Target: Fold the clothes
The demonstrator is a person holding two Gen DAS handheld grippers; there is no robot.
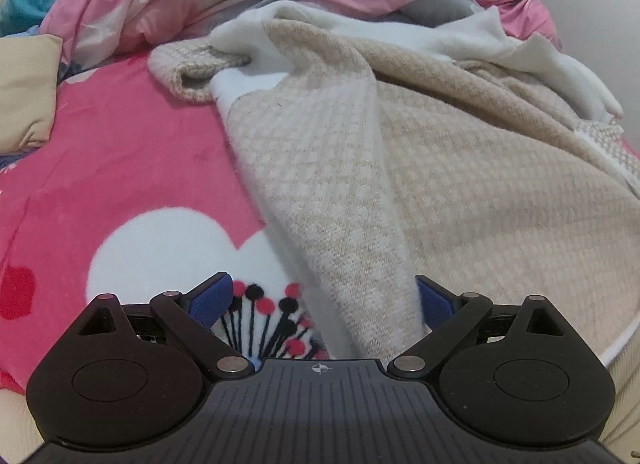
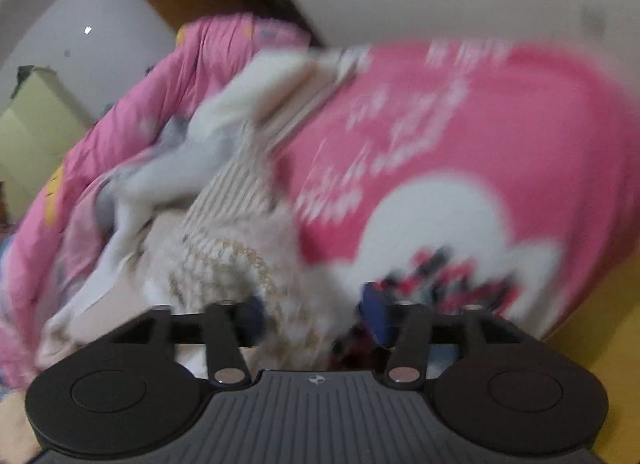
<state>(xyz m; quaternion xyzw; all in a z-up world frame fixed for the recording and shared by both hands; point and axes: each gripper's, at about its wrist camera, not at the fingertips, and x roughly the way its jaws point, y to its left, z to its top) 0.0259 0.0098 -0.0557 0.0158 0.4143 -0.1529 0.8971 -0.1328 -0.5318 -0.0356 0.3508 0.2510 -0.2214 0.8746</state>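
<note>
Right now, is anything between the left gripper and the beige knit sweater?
Nothing visible. The left gripper is open, and a fold of the beige knit sweater already runs between its blue pads. Only the pink blanket lies beneath. The right wrist view is too blurred to add anything.

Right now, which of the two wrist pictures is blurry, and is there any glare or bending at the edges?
Left wrist view: sharp, the beige knit sweater shows its weave, soft even light, no glare. Right wrist view: heavy motion blur smears the sweater and pink heart-print blanket. Both views: fisheye bending, dark corners.
</note>
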